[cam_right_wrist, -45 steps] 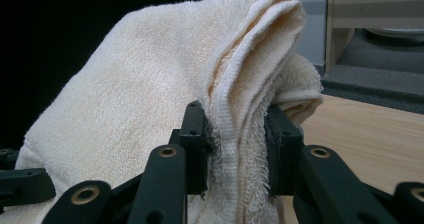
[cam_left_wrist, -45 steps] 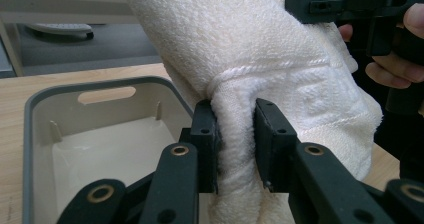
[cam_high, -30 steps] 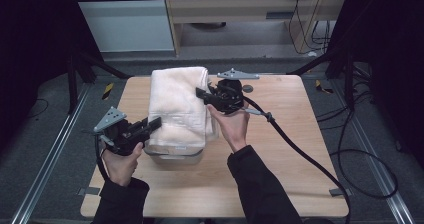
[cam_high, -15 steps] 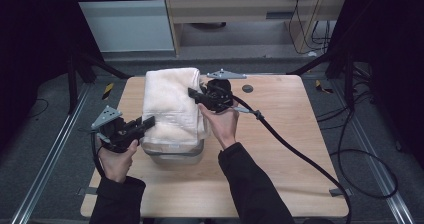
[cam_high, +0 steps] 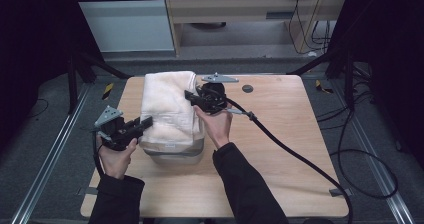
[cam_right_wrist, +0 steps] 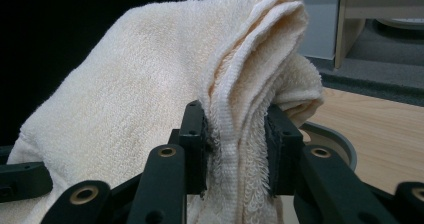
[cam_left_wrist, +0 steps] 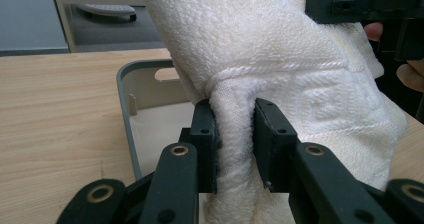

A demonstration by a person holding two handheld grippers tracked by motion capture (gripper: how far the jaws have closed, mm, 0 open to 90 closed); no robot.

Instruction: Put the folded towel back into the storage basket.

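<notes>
Lowering, both claws carry the folded cream terry towel [cam_high: 167,109] down from its earlier height toward the grey plastic bin [cam_high: 175,154] on the wooden counter [cam_high: 280,149]. Left claw [cam_left_wrist: 235,134]: clamped on the towel's near fold. Right claw [cam_right_wrist: 235,134]: clamped on its far hem. The towel now drapes over the bin's rim; seating it inside looks close.

Dark sleeves [cam_high: 247,184] – black grippers with brass-ringed screws [cam_left_wrist: 180,150], grey three-cornered plates [cam_high: 108,115], thick black cable [cam_high: 295,156].
</notes>
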